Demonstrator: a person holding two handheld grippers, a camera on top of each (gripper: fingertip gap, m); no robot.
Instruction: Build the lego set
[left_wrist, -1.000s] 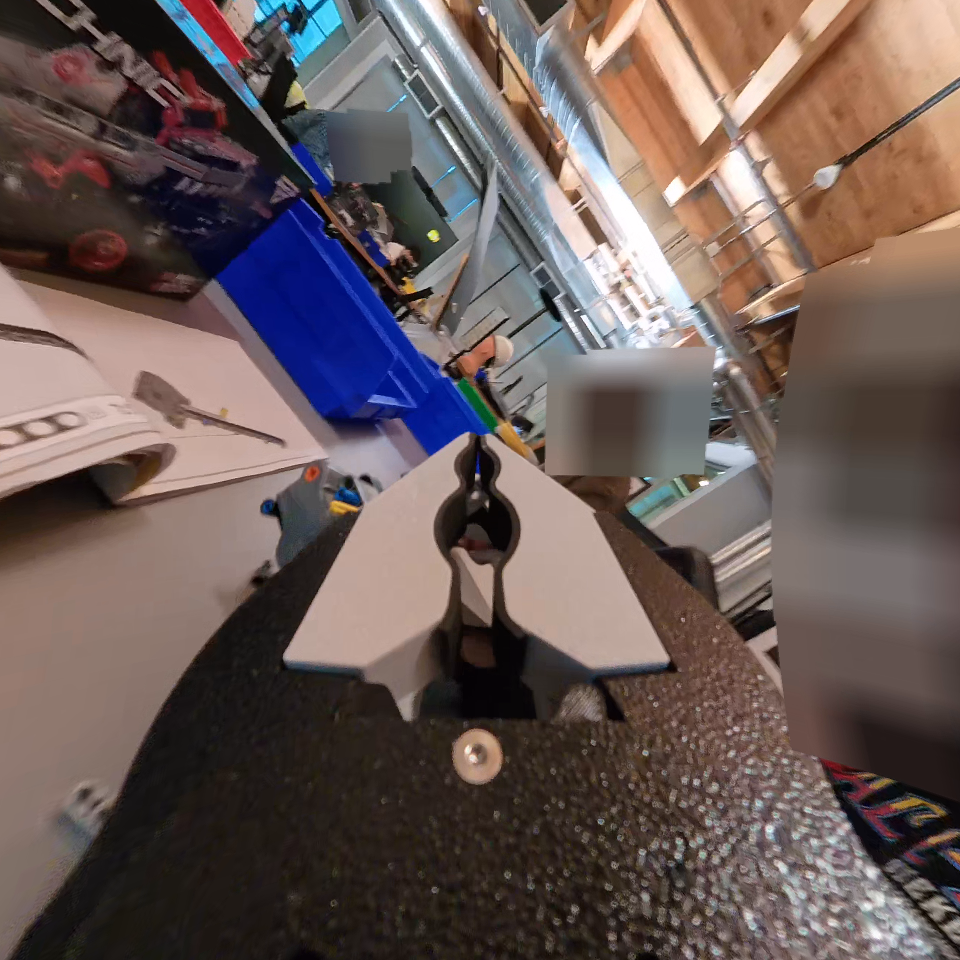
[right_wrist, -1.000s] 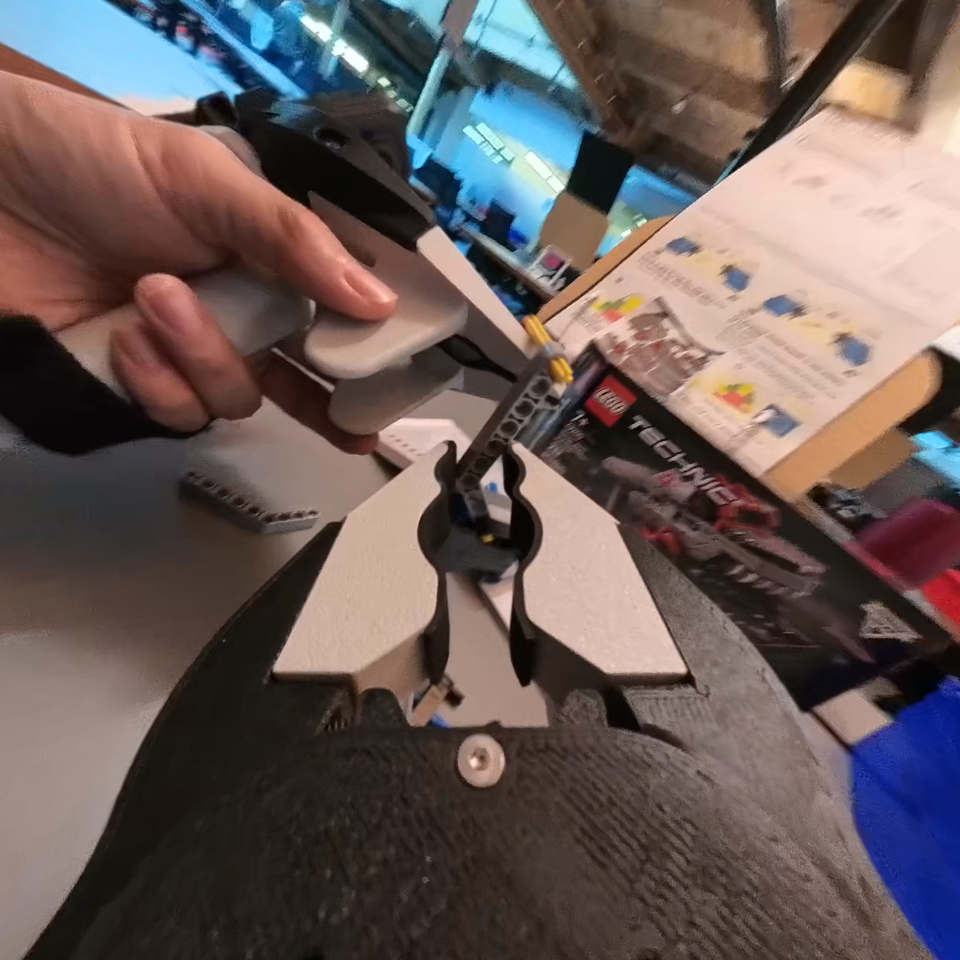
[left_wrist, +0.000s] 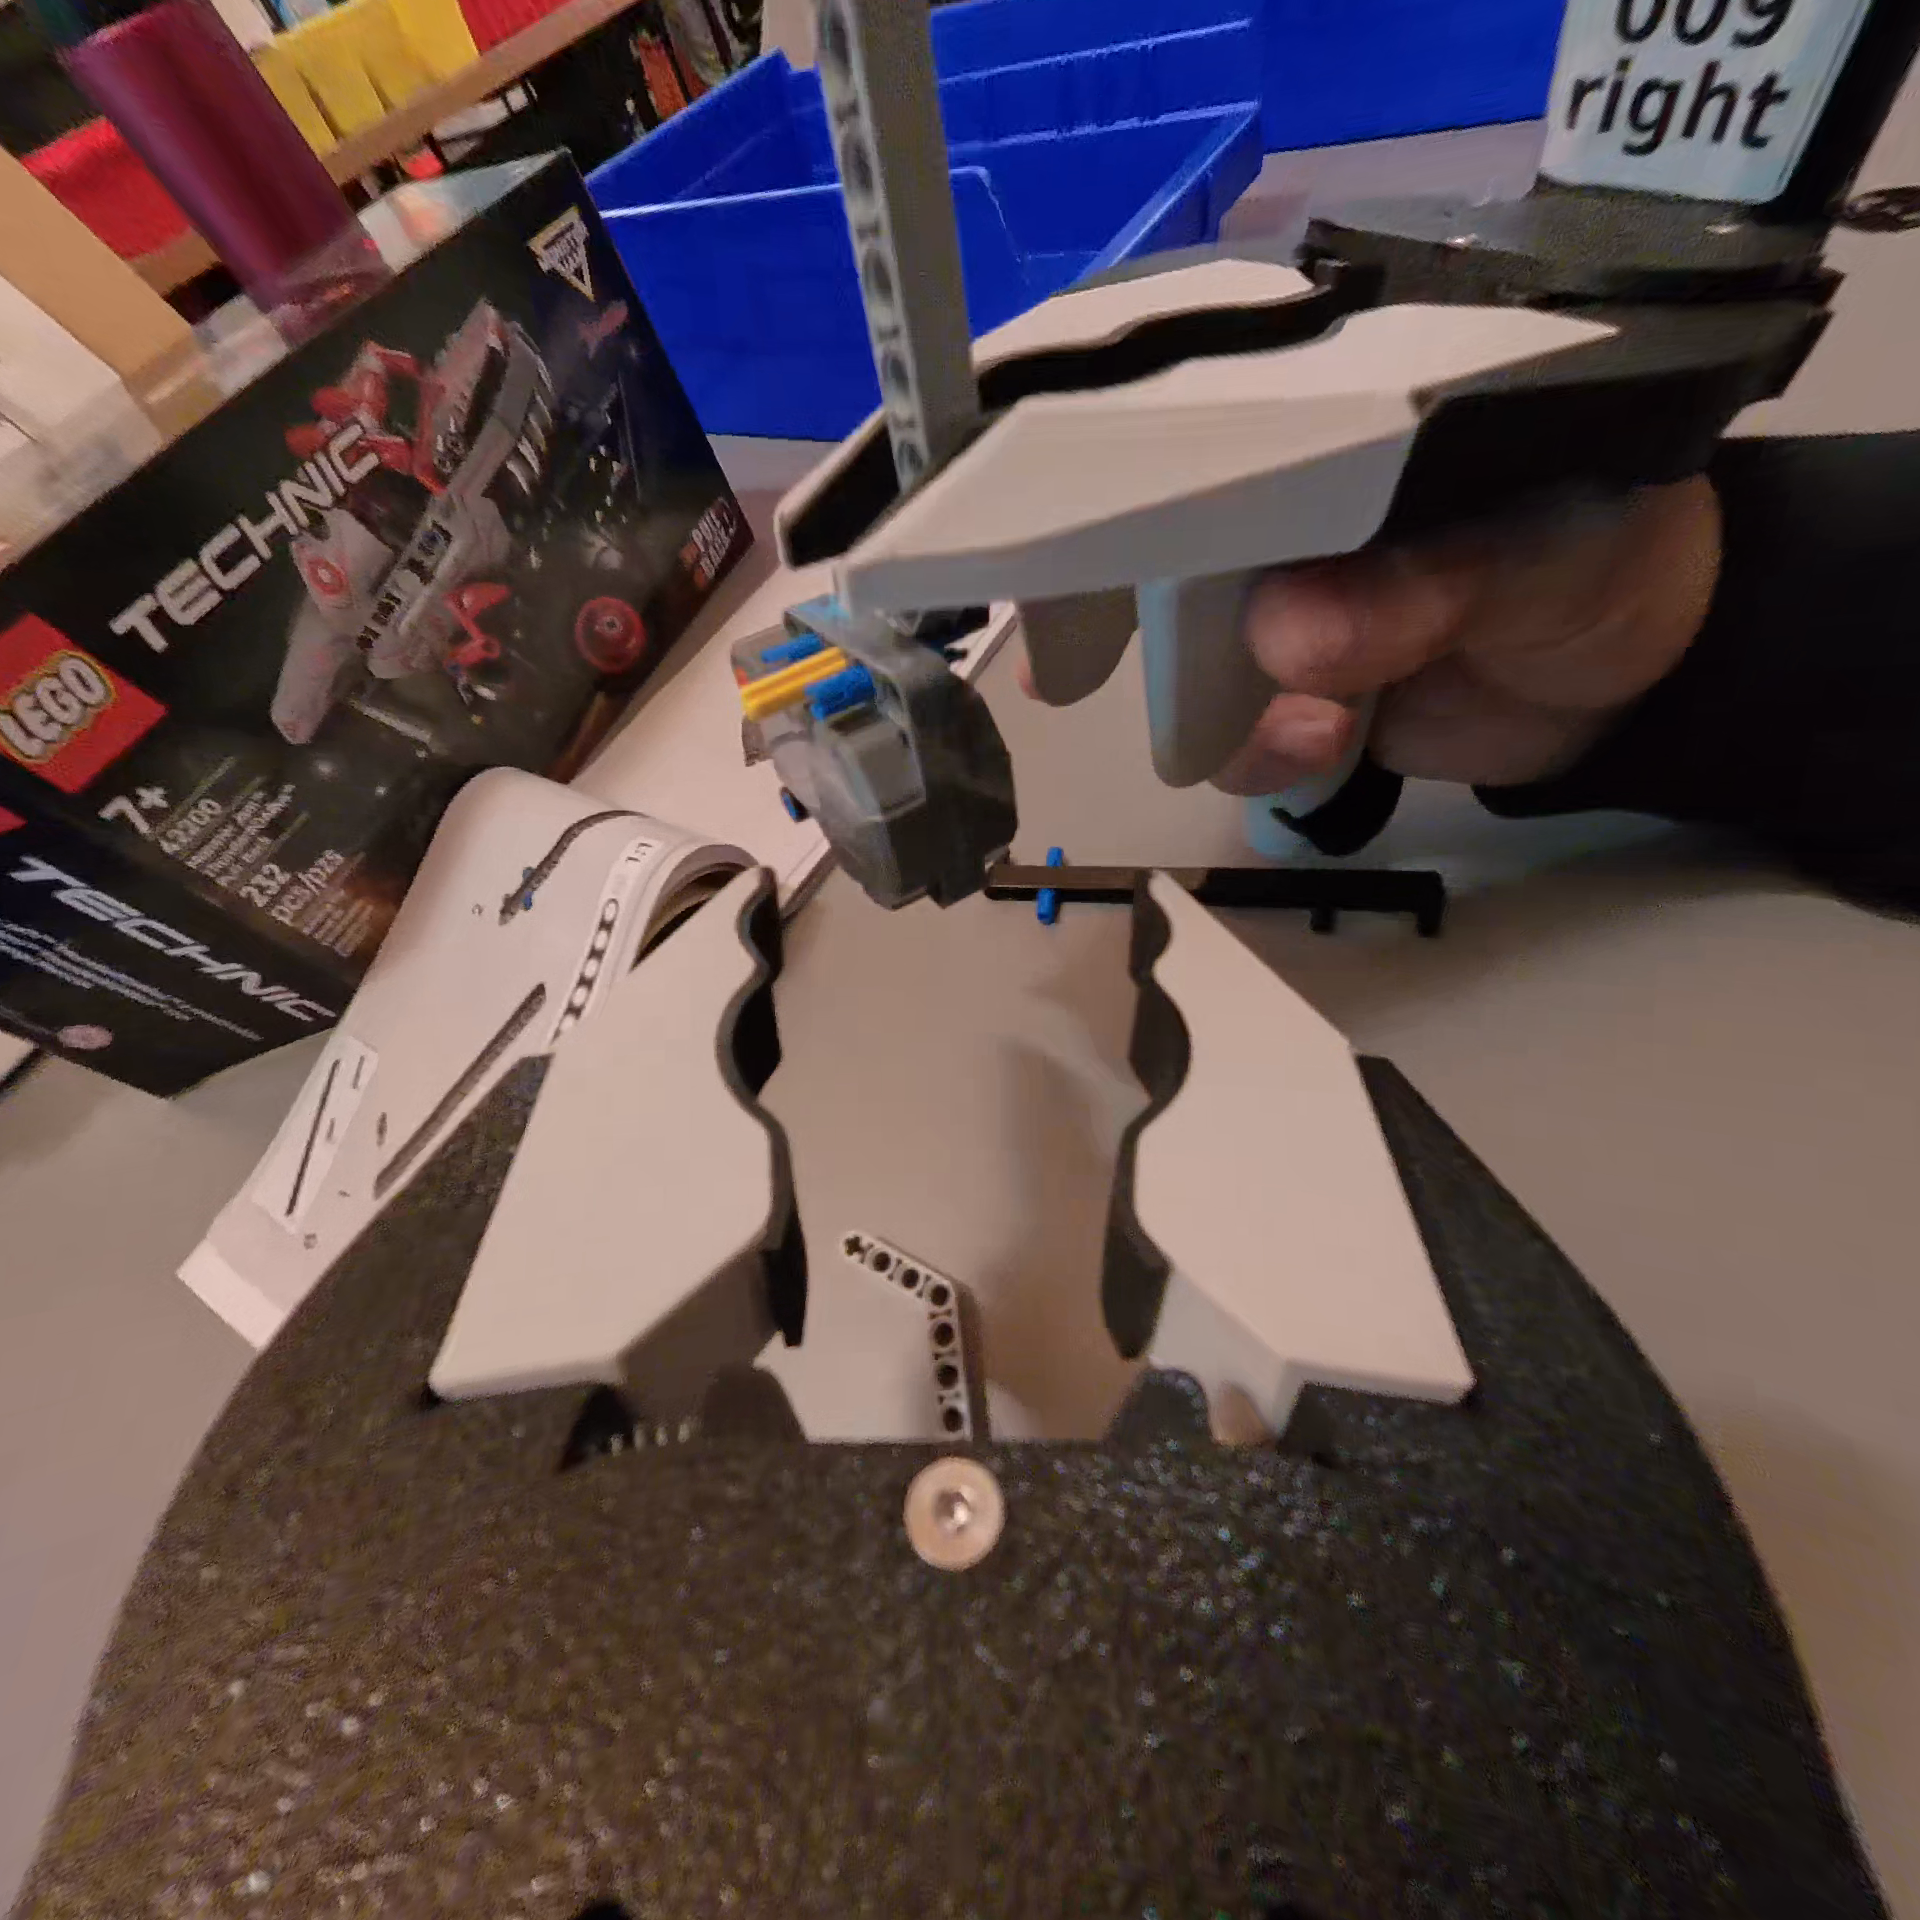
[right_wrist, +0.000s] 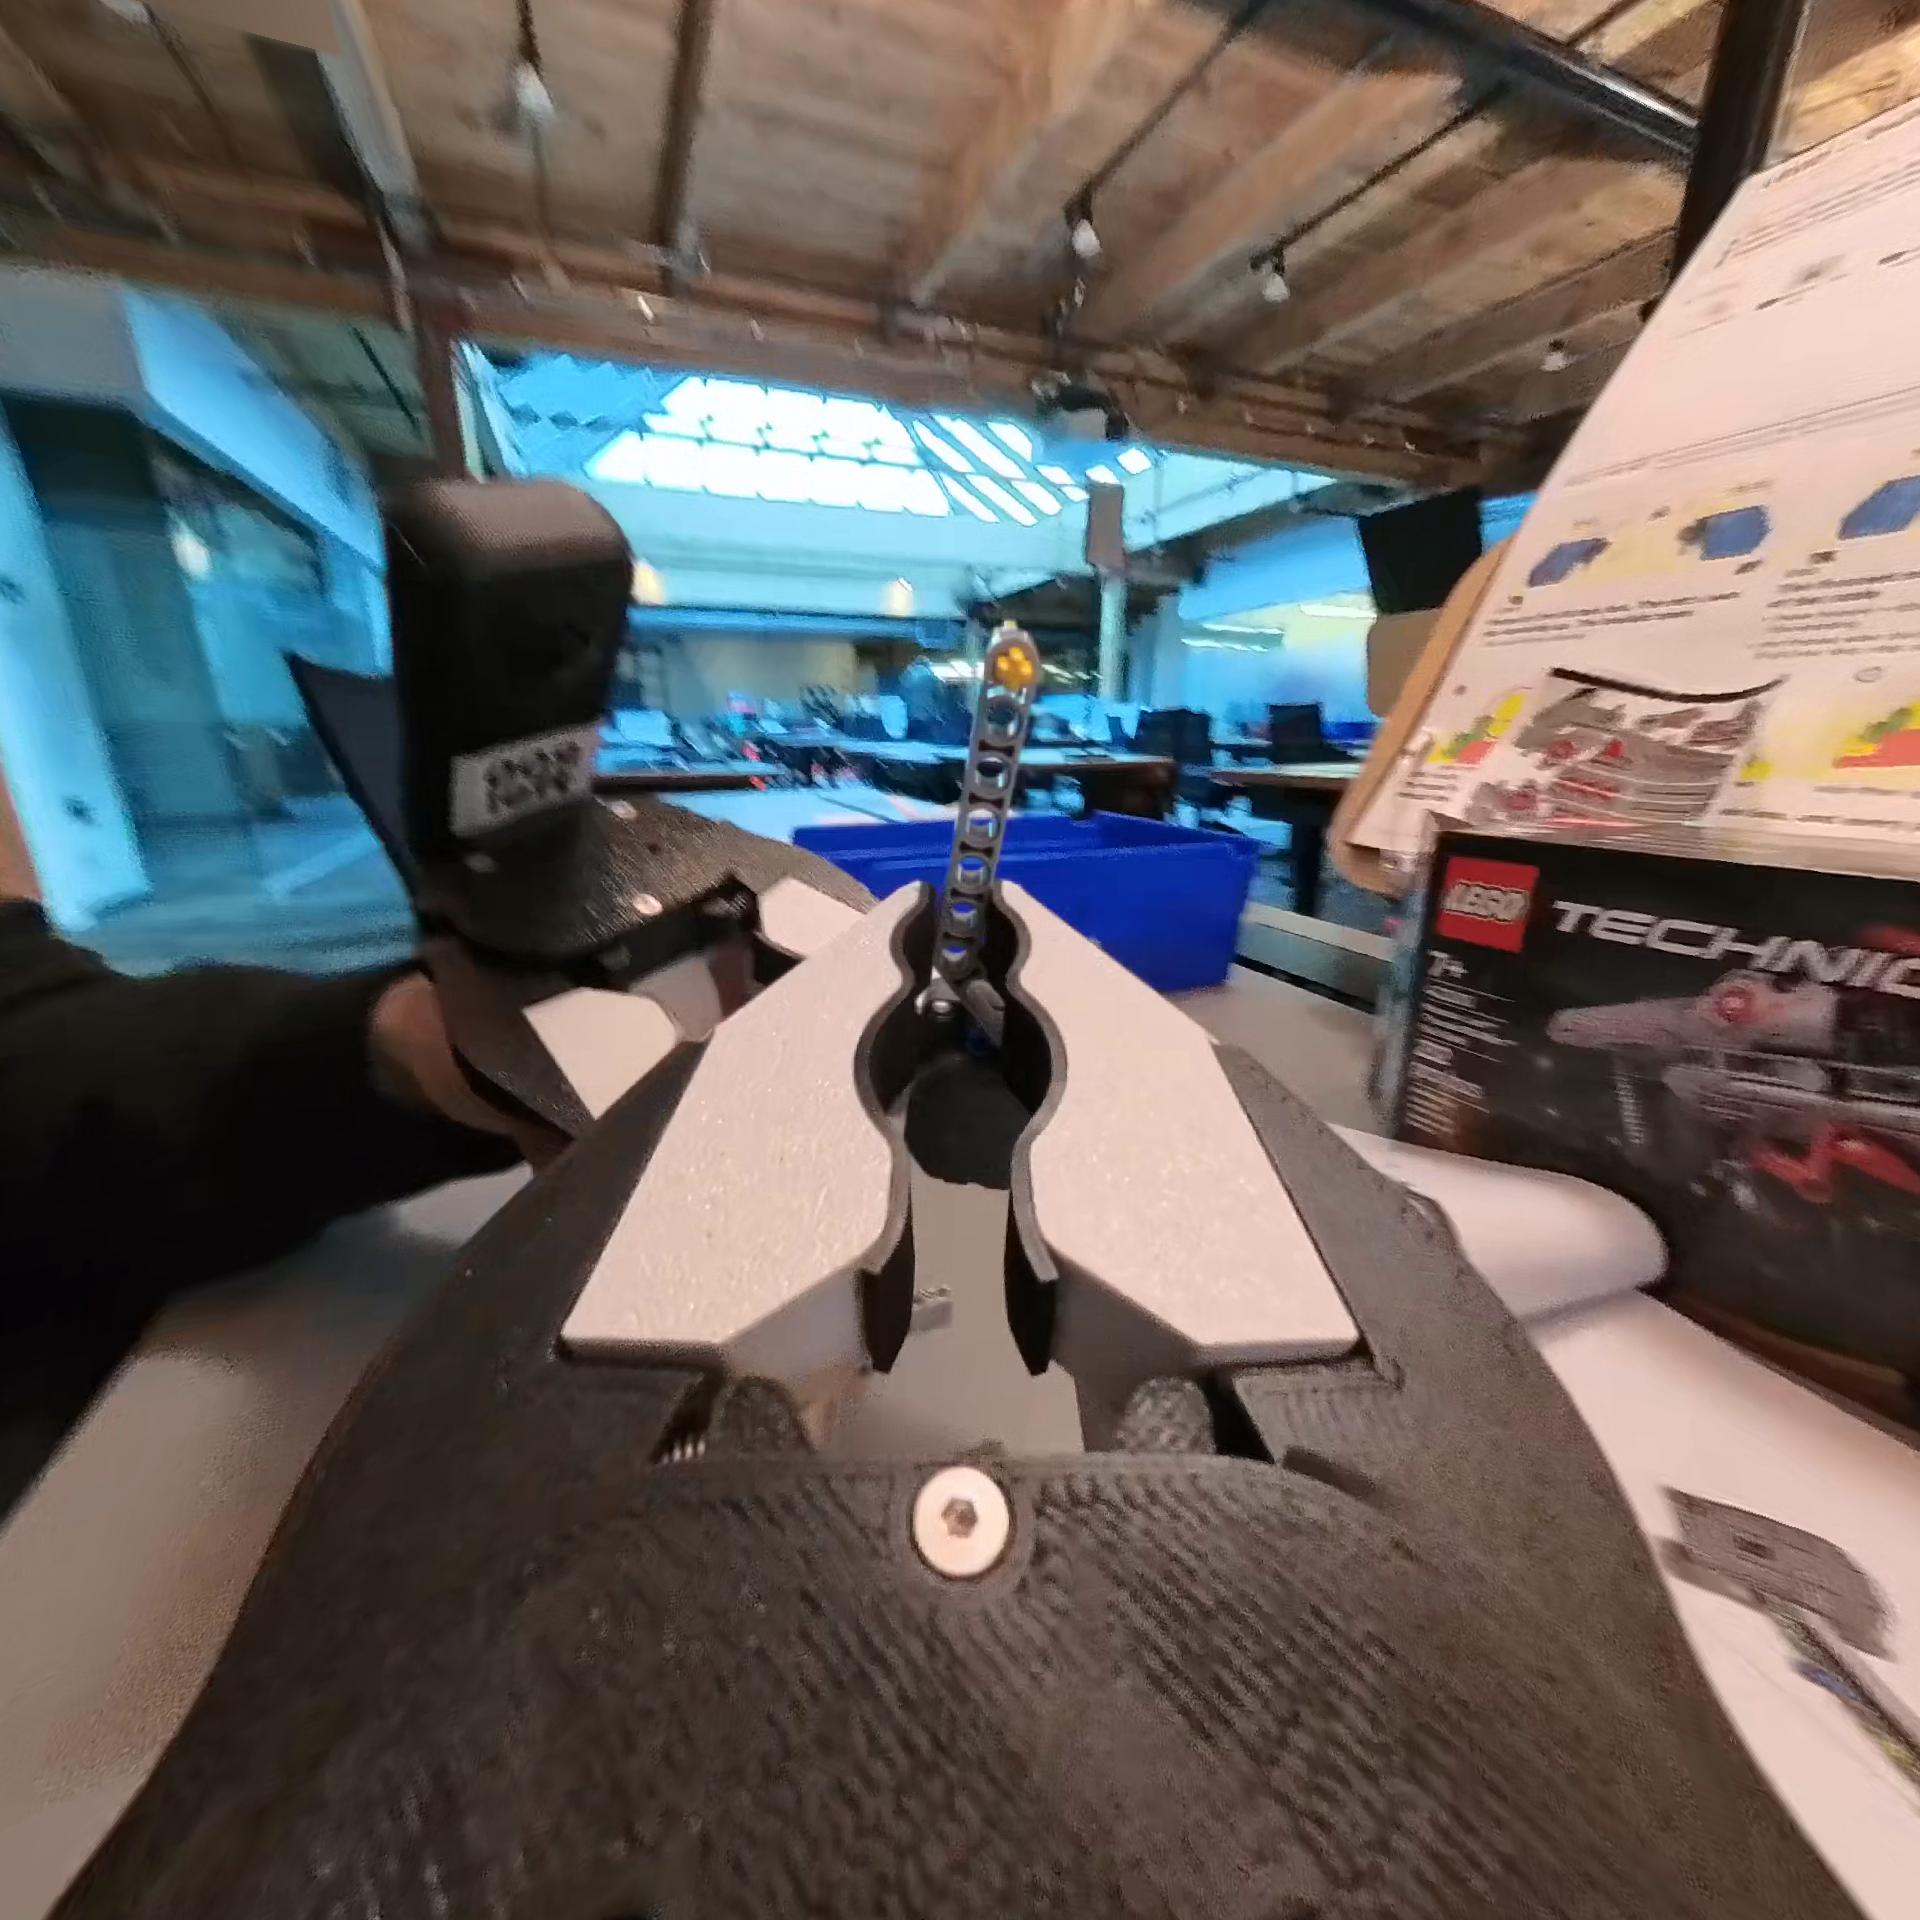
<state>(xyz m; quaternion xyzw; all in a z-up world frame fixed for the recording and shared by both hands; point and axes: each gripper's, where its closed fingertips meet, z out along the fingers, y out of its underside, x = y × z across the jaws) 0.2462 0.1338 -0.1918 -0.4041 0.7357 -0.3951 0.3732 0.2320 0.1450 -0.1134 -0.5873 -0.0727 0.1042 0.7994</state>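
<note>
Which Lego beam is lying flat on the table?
The bent white beam, lying between the open left gripper's fingers. The long grey beam stands upright instead, clamped in the right gripper.

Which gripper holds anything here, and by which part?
Right gripper grips the grey lego assembly by the lower part of its long beam. Left gripper is open, empty.

Glossy cardboard box (left_wrist: 343, 582), matt table (left_wrist: 1558, 1039)

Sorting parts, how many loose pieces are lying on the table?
2: a white bent beam between the open left hand-held gripper fingers, a black beam beyond. Others may be hidden.
</note>
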